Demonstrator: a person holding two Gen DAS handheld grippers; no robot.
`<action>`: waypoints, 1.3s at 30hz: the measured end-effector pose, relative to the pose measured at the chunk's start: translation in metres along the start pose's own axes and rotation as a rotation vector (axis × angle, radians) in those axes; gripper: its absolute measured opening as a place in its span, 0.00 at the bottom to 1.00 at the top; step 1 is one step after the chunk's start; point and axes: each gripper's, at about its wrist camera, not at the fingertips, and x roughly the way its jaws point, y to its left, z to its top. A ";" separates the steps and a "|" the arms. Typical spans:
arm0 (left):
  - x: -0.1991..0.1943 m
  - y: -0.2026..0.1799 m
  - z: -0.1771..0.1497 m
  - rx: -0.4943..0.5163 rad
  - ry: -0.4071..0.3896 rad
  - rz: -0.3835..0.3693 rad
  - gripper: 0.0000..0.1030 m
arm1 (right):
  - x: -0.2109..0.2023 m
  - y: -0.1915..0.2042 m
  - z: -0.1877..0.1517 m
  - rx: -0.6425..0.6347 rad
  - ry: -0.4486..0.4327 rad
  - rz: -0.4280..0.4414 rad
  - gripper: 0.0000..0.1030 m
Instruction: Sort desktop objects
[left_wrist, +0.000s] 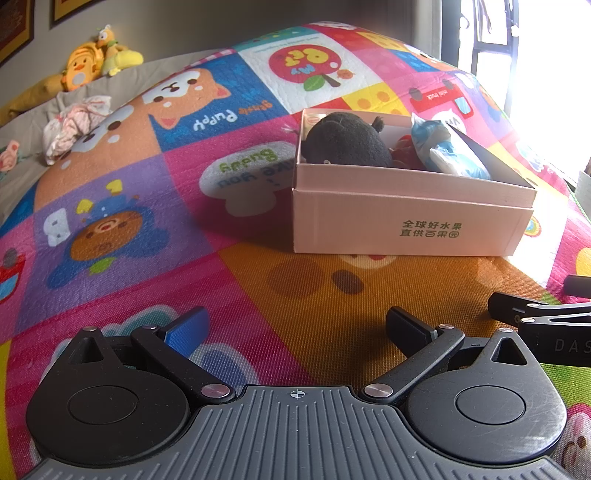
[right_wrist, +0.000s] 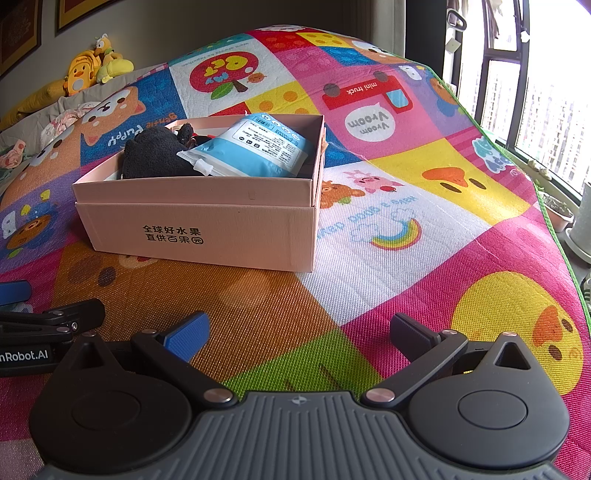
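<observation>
A pink cardboard box (left_wrist: 406, 221) stands on the colourful play mat, also in the right wrist view (right_wrist: 199, 232). Inside lie a black plush toy (left_wrist: 347, 140), a blue-and-white pouch (left_wrist: 450, 151) and something red (left_wrist: 406, 151). The plush (right_wrist: 155, 155) and pouch (right_wrist: 255, 147) also show in the right wrist view. My left gripper (left_wrist: 297, 328) is open and empty, low over the mat in front of the box. My right gripper (right_wrist: 299, 332) is open and empty, to the right of the left one and in front of the box.
The play mat (right_wrist: 406, 229) covers the surface. Yellow plush toys (left_wrist: 96, 59) and crumpled cloth (left_wrist: 74, 125) lie at the far left. A window (right_wrist: 535, 92) and a ledge with pots run along the right edge. The other gripper shows at the right (left_wrist: 539, 321).
</observation>
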 end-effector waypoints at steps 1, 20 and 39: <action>0.000 0.000 0.000 0.000 0.000 0.000 1.00 | 0.000 0.000 0.000 0.000 0.000 0.000 1.00; 0.000 0.001 0.000 0.015 0.010 -0.022 1.00 | 0.000 0.000 0.000 0.000 0.000 0.000 1.00; -0.005 0.004 -0.002 0.021 0.019 -0.046 1.00 | 0.000 0.000 0.000 0.000 0.000 0.000 1.00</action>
